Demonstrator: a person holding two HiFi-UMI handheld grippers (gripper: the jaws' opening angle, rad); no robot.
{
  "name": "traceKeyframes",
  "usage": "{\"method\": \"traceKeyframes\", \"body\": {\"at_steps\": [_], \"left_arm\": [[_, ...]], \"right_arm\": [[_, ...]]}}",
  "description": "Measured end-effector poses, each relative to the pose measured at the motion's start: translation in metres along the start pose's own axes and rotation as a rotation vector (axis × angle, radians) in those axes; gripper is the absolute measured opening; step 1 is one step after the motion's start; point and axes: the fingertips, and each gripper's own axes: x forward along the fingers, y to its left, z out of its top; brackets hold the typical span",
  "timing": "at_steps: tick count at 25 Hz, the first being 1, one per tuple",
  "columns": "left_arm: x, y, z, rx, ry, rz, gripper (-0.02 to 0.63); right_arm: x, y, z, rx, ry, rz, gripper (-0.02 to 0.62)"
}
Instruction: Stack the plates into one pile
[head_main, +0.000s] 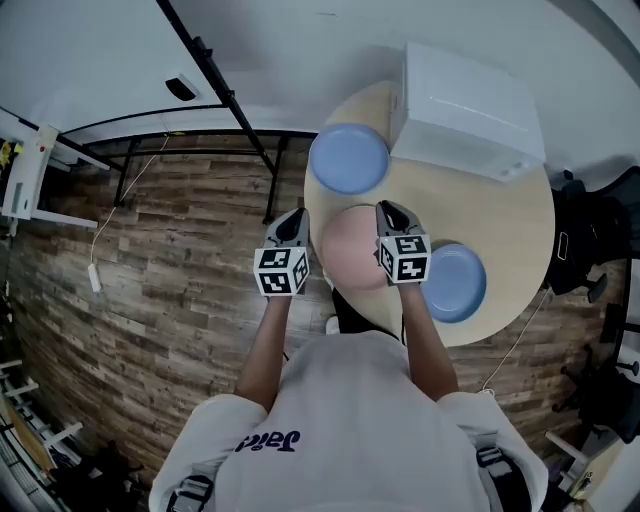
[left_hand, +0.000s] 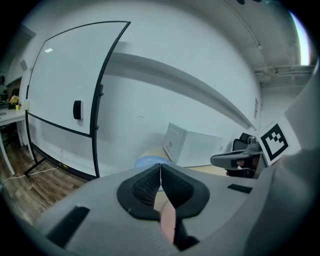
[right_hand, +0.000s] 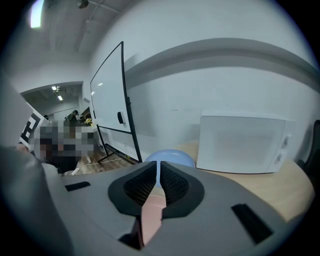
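The left gripper (left_hand: 160, 172) has its two black pads pressed together with nothing between them, and the right gripper (right_hand: 159, 172) is closed and empty in the same way. The pink patch below each pair of pads is the pink plate (head_main: 352, 250), seen through the gap behind the tips and not clamped.

The head view shows why the hands sit as they do. The grippers are on either side of the pink plate, left at its left rim and right at its right rim, probably to line up on it as the first plate to move. No plate is stacked yet. All three lie apart on the round table (head_main: 520, 220): the pink one nearest the person, the far blue plate (head_main: 348, 158) beyond it beside the white box (head_main: 465, 105), and the near blue plate (head_main: 458, 285) just to the right of the right gripper.

Only the head view takes in all three plates and their spacing. The gripper views miss the near blue plate altogether, but they show the pads meeting, which the marker cubes hide from above. They also look level across the room to the whiteboard (left_hand: 65, 75), which from above appears only as a black frame.
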Motion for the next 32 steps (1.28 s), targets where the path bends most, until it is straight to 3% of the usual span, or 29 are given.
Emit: {"method": "traceKeyframes", "body": {"at_steps": [11, 12, 14, 15, 17, 18, 29, 32], "left_arm": [[0.133, 0.065, -0.03, -0.112, 0.162, 0.024, 0.017], [0.144, 0.066, -0.036, -0.128, 0.182, 0.021, 0.032], [0.164, 0.067, -0.05, -0.172, 0.224, 0.007, 0.143], [0.173, 0.069, -0.055, -0.192, 0.241, 0.003, 0.175], [0.189, 0.076, -0.062, -0.217, 0.261, 0.005, 0.19], [0.196, 0.079, -0.065, -0.221, 0.268, 0.009, 0.196], [0.237, 0.103, -0.096, -0.298, 0.349, 0.054, 0.207], [0.24, 0.103, -0.098, -0.28, 0.356, 0.061, 0.181]], "right_arm": [[0.118, -0.075, -0.038, 0.093, 0.199, -0.02, 0.02], [0.125, -0.082, -0.045, 0.108, 0.214, -0.025, 0.02], [0.135, -0.095, -0.057, 0.137, 0.248, -0.033, 0.026], [0.141, -0.099, -0.062, 0.152, 0.266, -0.033, 0.05], [0.154, -0.108, -0.071, 0.183, 0.297, -0.032, 0.179], [0.16, -0.112, -0.074, 0.194, 0.307, -0.034, 0.179], [0.202, -0.133, -0.088, 0.246, 0.342, -0.023, 0.179], [0.206, -0.131, -0.092, 0.24, 0.362, -0.025, 0.177]]}}
